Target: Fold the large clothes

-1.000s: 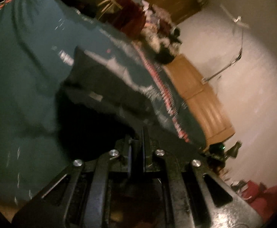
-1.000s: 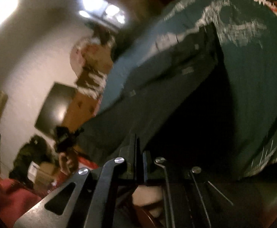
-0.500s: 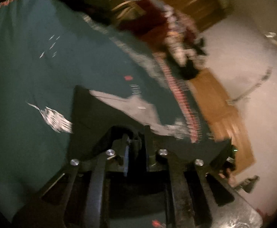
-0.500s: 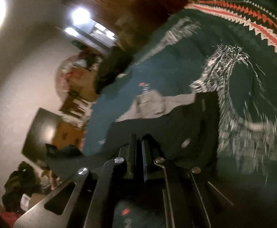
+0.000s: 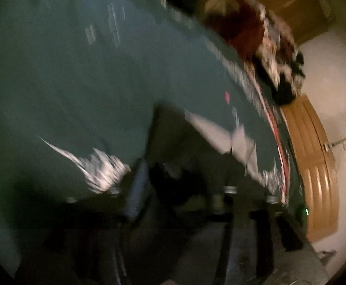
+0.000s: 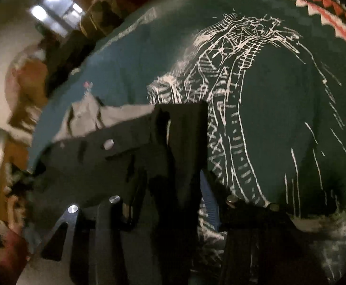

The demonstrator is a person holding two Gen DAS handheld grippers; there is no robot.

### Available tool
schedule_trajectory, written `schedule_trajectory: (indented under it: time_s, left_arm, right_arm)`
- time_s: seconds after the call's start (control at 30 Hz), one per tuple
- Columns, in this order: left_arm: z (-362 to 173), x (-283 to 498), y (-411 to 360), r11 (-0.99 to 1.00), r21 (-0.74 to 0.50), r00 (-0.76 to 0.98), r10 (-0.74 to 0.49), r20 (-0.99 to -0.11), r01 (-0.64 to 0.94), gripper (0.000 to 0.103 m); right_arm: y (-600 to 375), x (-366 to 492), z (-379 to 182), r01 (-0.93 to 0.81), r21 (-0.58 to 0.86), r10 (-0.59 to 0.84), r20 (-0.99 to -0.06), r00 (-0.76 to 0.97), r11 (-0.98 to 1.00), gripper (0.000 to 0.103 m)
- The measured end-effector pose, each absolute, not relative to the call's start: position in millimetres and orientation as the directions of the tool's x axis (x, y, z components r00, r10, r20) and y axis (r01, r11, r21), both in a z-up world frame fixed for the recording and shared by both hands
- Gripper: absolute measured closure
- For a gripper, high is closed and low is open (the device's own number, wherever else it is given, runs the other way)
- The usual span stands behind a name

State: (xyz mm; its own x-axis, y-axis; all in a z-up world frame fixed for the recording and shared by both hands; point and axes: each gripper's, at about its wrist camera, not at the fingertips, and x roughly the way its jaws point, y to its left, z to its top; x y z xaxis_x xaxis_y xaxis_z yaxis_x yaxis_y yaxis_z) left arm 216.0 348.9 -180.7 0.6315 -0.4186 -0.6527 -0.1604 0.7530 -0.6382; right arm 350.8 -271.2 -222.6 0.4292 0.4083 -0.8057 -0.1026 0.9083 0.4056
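A dark garment (image 6: 125, 156) with a grey lining patch (image 6: 116, 116) and a metal button (image 6: 108, 144) lies spread on a teal blanket (image 6: 279, 109) printed in white. My right gripper (image 6: 170, 190) hovers just over its near edge. Its jaws are opening, and a dark fold of cloth stands loose between them. In the blurred left wrist view the same dark garment (image 5: 187, 147) lies on the teal blanket (image 5: 66, 83). My left gripper (image 5: 180, 190) is low over its edge. Its jaws are also opening, with dark cloth in the gap.
The blanket's red and white zigzag border (image 6: 315, 7) runs along its far edge. A heap of mixed clothes (image 5: 268, 47) lies beyond the blanket. Wooden furniture (image 5: 315, 166) stands at the right. A lit window (image 6: 54, 2) is far off.
Both grippers have come down toward the blanket with the dark garment, which now lies flat on it. Both pairs of jaws, shut on the cloth before, have parted.
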Motion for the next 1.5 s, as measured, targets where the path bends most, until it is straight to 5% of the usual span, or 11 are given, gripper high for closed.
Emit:
schedule_trajectory:
  time_s: [0.07,0.2,0.43,0.63,0.7,0.73,0.77,1.13,1.27,1.5]
  left_arm:
    - [-161,202,368,0.759,-0.628,0.7,-0.355,-0.619,-0.17,0.033]
    - [-154,177,376,0.801,-0.578,0.696,-0.326,-0.64,-0.156,0.033]
    - [-172,117,333,0.829,-0.554,0.576,-0.416,-0.703,-0.077,0.033]
    - [-179,95,310,0.797,-0.599,0.55,-0.466,-0.693,-0.079,0.033]
    - [-180,90,307,0.783,-0.616,0.545,-0.48,-0.687,-0.087,0.033]
    - [-181,88,307,0.78,-0.62,0.542,-0.484,-0.687,-0.089,0.033]
    - [-181,87,306,0.785,-0.613,0.538,-0.48,-0.694,-0.09,0.033]
    - [-169,64,323,0.833,-0.547,0.558,-0.415,-0.719,-0.086,0.033]
    - [-171,53,305,0.827,-0.562,0.551,-0.472,-0.688,0.007,0.033]
    - [-195,42,309,0.77,-0.638,0.593,-0.523,-0.612,0.021,0.033]
  right_arm:
    - [-270,331,-216,-0.128,0.398,0.412,-0.798,0.439,0.908,0.052]
    - [-293,279,-196,-0.144,0.421,0.435,-0.758,0.487,0.895,0.052]
    - [-307,177,-211,-0.229,0.486,0.537,-0.751,0.384,0.843,0.052]
    - [-304,172,-238,-0.219,0.604,0.642,-0.707,0.296,0.766,0.051]
    - [-306,174,-246,-0.196,0.648,0.674,-0.675,0.3,0.736,0.061]
    - [-306,175,-248,-0.196,0.659,0.685,-0.665,0.298,0.726,0.085]
    - [-308,175,-247,-0.196,0.671,0.696,-0.654,0.297,0.715,0.091]
    - [-292,170,-232,-0.385,0.321,0.424,-0.878,0.221,0.865,0.103]
    - [-293,160,-196,-0.371,0.242,0.372,-0.865,0.336,0.897,0.094]
    - [-179,192,-127,-0.542,0.269,0.52,-0.761,0.387,0.796,0.091]
